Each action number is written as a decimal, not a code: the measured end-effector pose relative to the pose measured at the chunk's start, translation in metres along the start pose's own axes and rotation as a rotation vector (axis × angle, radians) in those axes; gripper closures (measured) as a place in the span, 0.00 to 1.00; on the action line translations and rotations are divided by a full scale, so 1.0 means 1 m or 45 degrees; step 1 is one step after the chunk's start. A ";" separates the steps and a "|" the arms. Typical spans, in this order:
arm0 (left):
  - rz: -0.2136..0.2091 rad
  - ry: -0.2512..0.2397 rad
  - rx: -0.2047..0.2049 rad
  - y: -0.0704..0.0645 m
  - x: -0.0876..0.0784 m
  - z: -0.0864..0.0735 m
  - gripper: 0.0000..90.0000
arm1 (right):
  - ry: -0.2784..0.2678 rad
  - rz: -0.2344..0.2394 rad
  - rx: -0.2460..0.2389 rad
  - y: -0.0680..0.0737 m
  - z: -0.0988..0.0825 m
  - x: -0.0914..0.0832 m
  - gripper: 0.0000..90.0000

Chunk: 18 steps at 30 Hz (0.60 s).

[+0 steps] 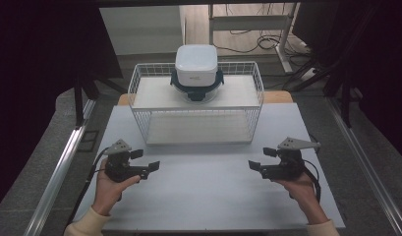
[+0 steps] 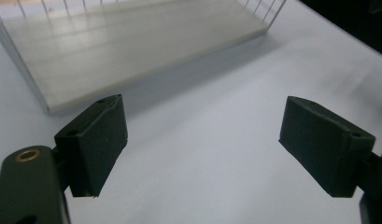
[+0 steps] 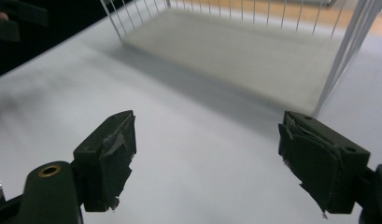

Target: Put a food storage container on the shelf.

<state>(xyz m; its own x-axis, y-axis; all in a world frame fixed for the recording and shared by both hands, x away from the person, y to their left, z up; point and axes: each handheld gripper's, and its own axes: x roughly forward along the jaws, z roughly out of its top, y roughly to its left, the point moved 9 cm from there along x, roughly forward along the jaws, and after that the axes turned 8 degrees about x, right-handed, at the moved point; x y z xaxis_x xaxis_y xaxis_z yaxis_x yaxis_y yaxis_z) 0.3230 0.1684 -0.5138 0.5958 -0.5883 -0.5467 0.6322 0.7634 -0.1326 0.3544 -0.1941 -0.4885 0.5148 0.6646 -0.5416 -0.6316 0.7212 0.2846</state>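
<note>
1. Jaws apart, nothing between them: the left gripper (image 1: 145, 168) shows two black pads (image 2: 97, 142) spread wide over bare table (image 2: 216, 154), a stance that looks set for a wide catch.

2. The right gripper (image 1: 255, 166) mirrors it, its worn, tape-frayed pads (image 3: 109, 156) also spread and empty, aimed across the white surface toward the near edge of the wire basket (image 3: 347, 51).

3. Each tool sits low over the table in a hand (image 1: 107, 189), one on either side, both pointing inward and well apart from the basket; the even spacing suggests a two-handed approach.

4. The white wire basket (image 1: 139, 78) stands at the table's far middle with a pale board lining its floor.

5. The likely object of the work, a white lidded container (image 1: 196, 61) on a dark blue base with side clips, rests inside the basket at the back, upright and untouched. Its place behind the wire wall means any reach must probably go over the rim.
</note>
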 end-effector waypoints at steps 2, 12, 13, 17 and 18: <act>-0.002 0.022 -0.001 0.000 0.004 -0.008 0.16 | 0.022 -0.001 0.018 -0.005 -0.014 0.005 0.21; 0.007 0.034 -0.036 0.001 0.011 -0.016 0.14 | 0.082 0.000 0.005 -0.006 -0.032 0.019 0.20; 0.004 0.036 -0.035 0.001 0.012 -0.016 0.14 | 0.075 -0.001 0.012 -0.006 -0.031 0.018 0.20; -0.001 0.045 -0.041 0.002 0.016 -0.016 0.14 | 0.070 -0.011 0.026 -0.010 -0.032 0.017 0.20; -0.002 0.047 -0.043 0.003 0.017 -0.017 0.14 | 0.073 -0.015 0.023 -0.011 -0.032 0.016 0.20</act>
<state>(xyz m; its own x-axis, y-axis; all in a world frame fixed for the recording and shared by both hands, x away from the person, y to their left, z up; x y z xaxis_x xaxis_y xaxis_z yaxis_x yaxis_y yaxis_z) 0.3269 0.1648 -0.5373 0.5754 -0.5799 -0.5767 0.6159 0.7712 -0.1609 0.3512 -0.1975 -0.5262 0.4878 0.6441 -0.5892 -0.6149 0.7326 0.2919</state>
